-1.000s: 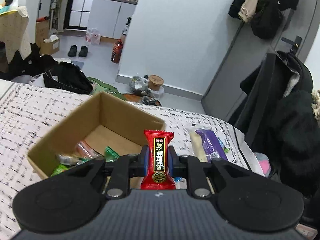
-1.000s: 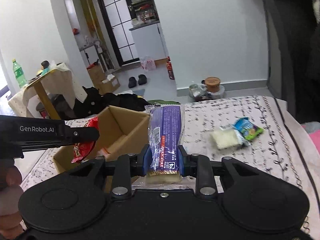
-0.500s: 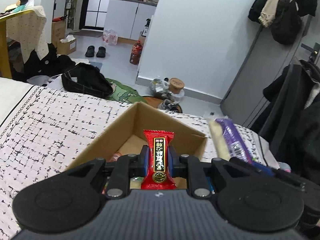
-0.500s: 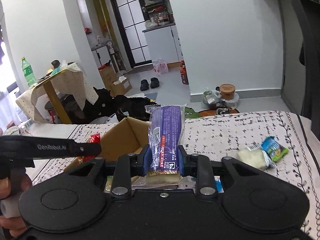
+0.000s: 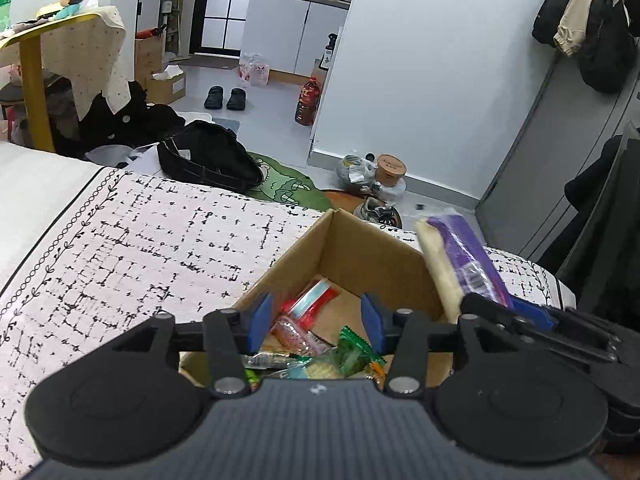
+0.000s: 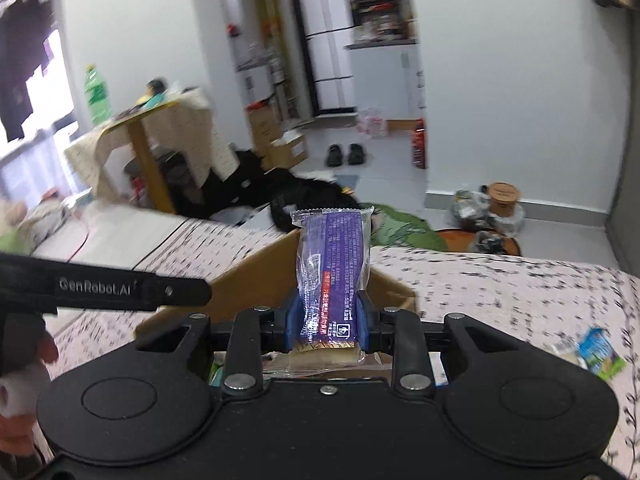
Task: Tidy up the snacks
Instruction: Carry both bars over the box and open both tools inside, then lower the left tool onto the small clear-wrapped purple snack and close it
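Observation:
An open cardboard box [image 5: 368, 252] stands on the patterned bed cover and holds several snack packets [image 5: 316, 336]. My left gripper [image 5: 314, 322] is open and empty, right above the box's near side. My right gripper [image 6: 328, 318] is shut on a long purple snack pack [image 6: 334, 268] and holds it upright just in front of the box [image 6: 256, 268]. That pack also shows in the left wrist view [image 5: 460, 264], over the box's right wall. The left gripper's arm [image 6: 120, 288] crosses the left of the right wrist view.
Small snack packets [image 6: 596, 354] lie on the bed cover [image 5: 140, 248] to the right of the box. Beyond the bed's far edge the floor holds a black bag [image 5: 208, 160], slippers, a red bottle and a wooden table [image 5: 36, 80]. Dark coats hang at the right.
My left gripper has opened and the red candy it held is gone from its jaws. Both grippers have moved closer over the box. The right one still holds the purple pack.

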Demonstrator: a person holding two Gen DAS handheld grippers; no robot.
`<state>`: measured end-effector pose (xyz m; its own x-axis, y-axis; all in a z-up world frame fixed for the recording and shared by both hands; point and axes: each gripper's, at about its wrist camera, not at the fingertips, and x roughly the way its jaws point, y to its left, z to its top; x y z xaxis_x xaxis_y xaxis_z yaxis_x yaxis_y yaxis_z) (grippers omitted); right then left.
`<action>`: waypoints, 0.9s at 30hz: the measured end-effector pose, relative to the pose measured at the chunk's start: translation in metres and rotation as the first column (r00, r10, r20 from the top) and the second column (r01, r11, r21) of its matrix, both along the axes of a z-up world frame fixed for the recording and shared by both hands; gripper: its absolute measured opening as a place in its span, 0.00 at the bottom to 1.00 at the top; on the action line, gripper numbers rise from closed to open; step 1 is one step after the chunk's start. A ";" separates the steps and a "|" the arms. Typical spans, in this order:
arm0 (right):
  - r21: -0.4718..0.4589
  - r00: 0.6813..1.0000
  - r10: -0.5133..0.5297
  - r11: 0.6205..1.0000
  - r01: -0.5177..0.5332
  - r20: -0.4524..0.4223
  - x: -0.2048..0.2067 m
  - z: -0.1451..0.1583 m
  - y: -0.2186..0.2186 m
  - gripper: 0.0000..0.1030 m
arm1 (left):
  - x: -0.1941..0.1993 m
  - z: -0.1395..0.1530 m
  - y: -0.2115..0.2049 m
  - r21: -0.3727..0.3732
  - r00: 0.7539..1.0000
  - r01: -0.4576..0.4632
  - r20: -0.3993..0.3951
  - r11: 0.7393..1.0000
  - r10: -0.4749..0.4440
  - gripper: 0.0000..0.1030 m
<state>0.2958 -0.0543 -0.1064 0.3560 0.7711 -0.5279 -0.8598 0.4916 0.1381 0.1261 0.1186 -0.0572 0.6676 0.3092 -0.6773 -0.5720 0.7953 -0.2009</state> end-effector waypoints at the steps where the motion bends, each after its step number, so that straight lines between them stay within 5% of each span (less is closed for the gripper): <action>1: -0.021 1.000 -0.012 1.000 0.013 0.027 -0.002 -0.001 0.002 0.32 | 0.000 0.000 -0.001 0.001 1.000 -0.002 -0.002 1.000 0.002 0.47; 5: -0.052 0.989 -0.105 0.992 0.111 0.104 -0.006 -0.001 -0.005 0.60 | -0.003 -0.001 0.000 -0.002 1.000 -0.008 -0.001 1.000 0.008 0.47; 27: -0.054 0.965 -0.256 0.966 0.253 -0.051 0.001 -0.014 -0.087 0.62 | 0.005 -0.007 -0.029 -0.040 1.000 0.030 0.008 0.999 -0.030 0.51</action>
